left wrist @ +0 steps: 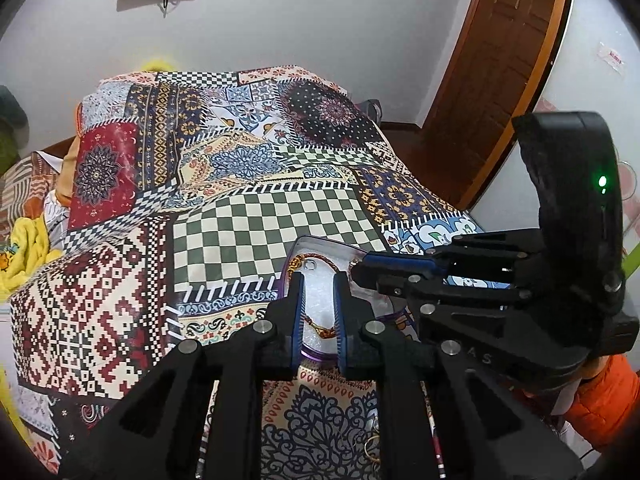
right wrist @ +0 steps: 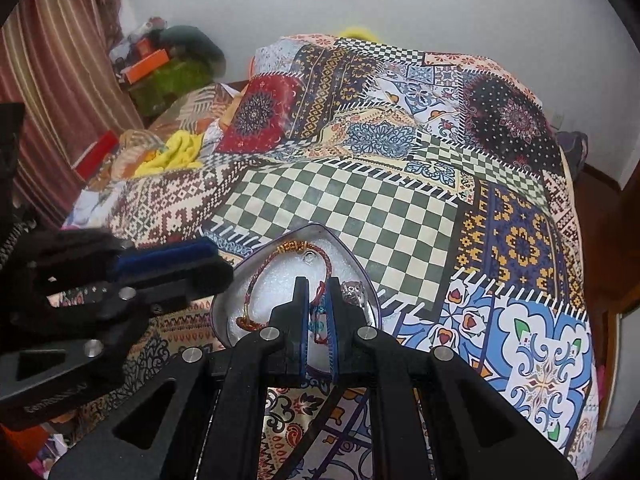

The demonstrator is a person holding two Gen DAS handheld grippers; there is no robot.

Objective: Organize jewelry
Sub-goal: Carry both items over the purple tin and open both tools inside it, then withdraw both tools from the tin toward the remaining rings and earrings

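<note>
A shallow, clear jewelry tray (right wrist: 240,280) with a purple rim lies on the patchwork bedspread (right wrist: 360,208) of the bed, lined with white foam. In the right wrist view, a red braided bracelet (right wrist: 256,284) with a gold clasp curves around the tray's far and left side, and a silver ring (right wrist: 352,290) sits by the tray's right rim. The right gripper (right wrist: 318,312) hangs over the near half of the tray, its fingers (right wrist: 300,312) narrowly parted with a thin red cord with teal beads (right wrist: 318,314) in the gap between them; whether the pads actually pinch the cord cannot be told. In the left wrist view, the left gripper (left wrist: 319,308) also sits above the tray (left wrist: 304,246), its fingers (left wrist: 297,308) a moderate gap apart with only white foam and a stretch of the bracelet (left wrist: 316,258) showing between them, holding nothing. The right gripper (left wrist: 360,270) reaches in from the right of that view, its tip just over the tray's right edge, close beside the left one. The tray's near rim lies under both sets of fingers, while its far rim borders a green-and-cream checkered patch with open bedspread beyond. A few loose gold rings (left wrist: 372,450) lie on the bedspread nearer the person. Yellow cloth (right wrist: 176,154) and piled clutter lie well apart at the far left of the bed.
</note>
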